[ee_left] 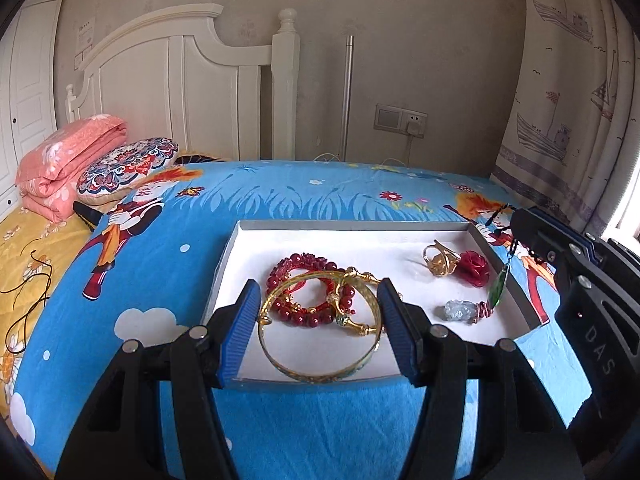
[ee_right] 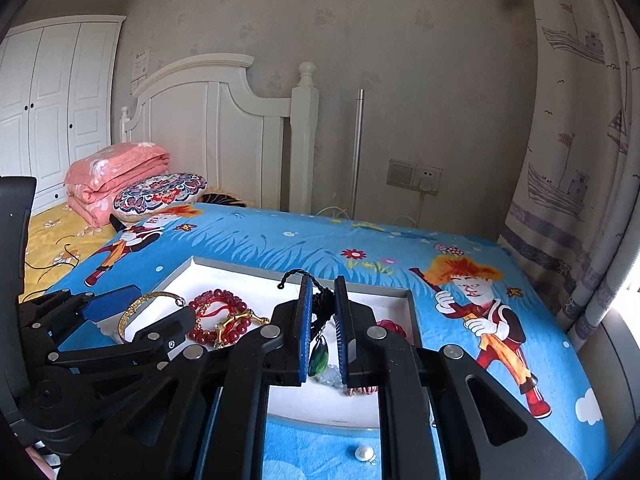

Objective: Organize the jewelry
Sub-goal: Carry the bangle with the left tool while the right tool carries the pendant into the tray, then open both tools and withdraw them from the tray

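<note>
Near: the left gripper with jaws released, holding nothing, above a gold bangle and a dark red bead bracelet in a shallow white cardboard tray on the blue cartoon-print bed. Right: the right gripper, jaws clenched on the black braided cord of a green stone pendant, which hangs above the tray's right part. Farther right in the tray: a gold ring and a red fabric flower. Far: white headboard.

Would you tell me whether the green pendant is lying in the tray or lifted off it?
Lifted: the green pendant dangles from its black cord, which the right gripper pinches shut above the white tray.
</note>
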### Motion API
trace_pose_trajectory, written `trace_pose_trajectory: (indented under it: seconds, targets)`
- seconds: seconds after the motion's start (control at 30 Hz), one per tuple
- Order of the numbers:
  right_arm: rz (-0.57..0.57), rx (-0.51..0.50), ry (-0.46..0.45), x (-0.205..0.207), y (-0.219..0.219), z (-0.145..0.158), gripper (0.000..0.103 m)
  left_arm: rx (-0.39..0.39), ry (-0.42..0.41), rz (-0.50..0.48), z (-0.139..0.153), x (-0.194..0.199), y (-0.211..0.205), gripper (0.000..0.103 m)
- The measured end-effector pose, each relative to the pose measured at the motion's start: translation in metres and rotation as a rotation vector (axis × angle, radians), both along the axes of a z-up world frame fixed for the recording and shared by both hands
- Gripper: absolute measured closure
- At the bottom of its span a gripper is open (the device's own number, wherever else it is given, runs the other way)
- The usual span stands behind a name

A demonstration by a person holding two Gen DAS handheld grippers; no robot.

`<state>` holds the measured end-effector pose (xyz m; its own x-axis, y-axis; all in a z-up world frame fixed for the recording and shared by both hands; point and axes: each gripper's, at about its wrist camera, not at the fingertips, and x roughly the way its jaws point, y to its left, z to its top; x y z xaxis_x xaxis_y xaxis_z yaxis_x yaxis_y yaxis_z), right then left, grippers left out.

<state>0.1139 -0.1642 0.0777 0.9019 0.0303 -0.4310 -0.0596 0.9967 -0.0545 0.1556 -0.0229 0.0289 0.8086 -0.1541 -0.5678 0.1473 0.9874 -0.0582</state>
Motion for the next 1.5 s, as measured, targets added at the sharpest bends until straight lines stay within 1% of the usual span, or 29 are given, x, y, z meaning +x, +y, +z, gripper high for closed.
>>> trace_pose_trajectory:
  seconds: [0.1, 0.23, 0.33, 0.47, 0.53, 0.57, 0.6, 0.63, 0.7, 0.83, 0.93, 1.0, 1.1, 1.2, 1.33, 1.4, 1.5]
  targets:
    - [0.002, 0.020, 0.031, 0.024, -0.002, 0.002, 0.091, 0.007, 0.039, 0.026, -0.003, 0.025, -0.002, 0.044]
    - [0.001, 0.038, 0.079, 0.055, -0.004, -0.001, 0.091, 0.028, 0.063, 0.064, -0.004, 0.051, -0.002, 0.044]
    - [-0.002, 0.055, 0.122, 0.070, -0.007, -0.010, 0.091, 0.038, 0.084, 0.086, -0.007, 0.067, -0.001, 0.044]
    - [0.006, 0.063, 0.175, 0.078, -0.006, -0.021, 0.091, 0.042, 0.118, 0.100, -0.013, 0.080, 0.000, 0.044]
    - [0.003, 0.053, 0.190, 0.079, -0.005, -0.026, 0.087, 0.038, 0.123, 0.107, -0.014, 0.082, 0.002, 0.041]
    - [0.003, 0.049, 0.193, 0.079, -0.005, -0.028, 0.083, 0.034, 0.119, 0.107, -0.014, 0.082, 0.002, 0.035]
    - [0.002, 0.049, 0.195, 0.078, -0.006, -0.029, 0.070, 0.034, 0.111, 0.106, -0.014, 0.081, 0.003, 0.031]
    - [-0.001, 0.056, 0.196, 0.077, -0.008, -0.031, 0.058, 0.041, 0.102, 0.110, -0.013, 0.079, 0.002, 0.031]
    - [-0.008, 0.070, 0.195, 0.075, -0.012, -0.032, 0.057, 0.055, 0.090, 0.111, -0.012, 0.075, 0.001, 0.031]
    - [-0.012, 0.059, 0.197, 0.070, -0.016, -0.034, 0.057, 0.068, 0.080, 0.110, -0.011, 0.069, -0.001, 0.030]
    - [-0.008, 0.059, 0.193, 0.060, -0.019, -0.031, 0.057, 0.068, 0.072, 0.109, -0.007, 0.061, -0.001, 0.025]
    - [-0.008, 0.064, 0.185, 0.048, -0.023, -0.028, 0.057, 0.066, 0.061, 0.112, -0.002, 0.051, 0.002, 0.018]
    - [-0.014, 0.079, 0.174, 0.024, -0.032, -0.025, 0.056, 0.040, 0.033, 0.106, 0.007, 0.028, 0.010, 0.014]
    - [-0.017, 0.086, 0.163, -0.005, -0.040, -0.031, 0.053, 0.012, 0.004, 0.102, 0.011, 0.001, 0.019, 0.009]
    - [-0.038, 0.101, 0.173, -0.041, -0.050, -0.049, 0.053, 0.012, -0.037, 0.086, 0.005, -0.038, 0.023, 0.009]
    - [-0.049, 0.099, 0.182, -0.056, -0.053, -0.059, 0.053, 0.037, -0.062, 0.077, -0.002, -0.056, 0.021, 0.007]
    - [-0.052, 0.080, 0.201, -0.071, -0.055, -0.071, 0.053, 0.070, -0.074, 0.064, -0.016, -0.079, 0.019, 0.007]
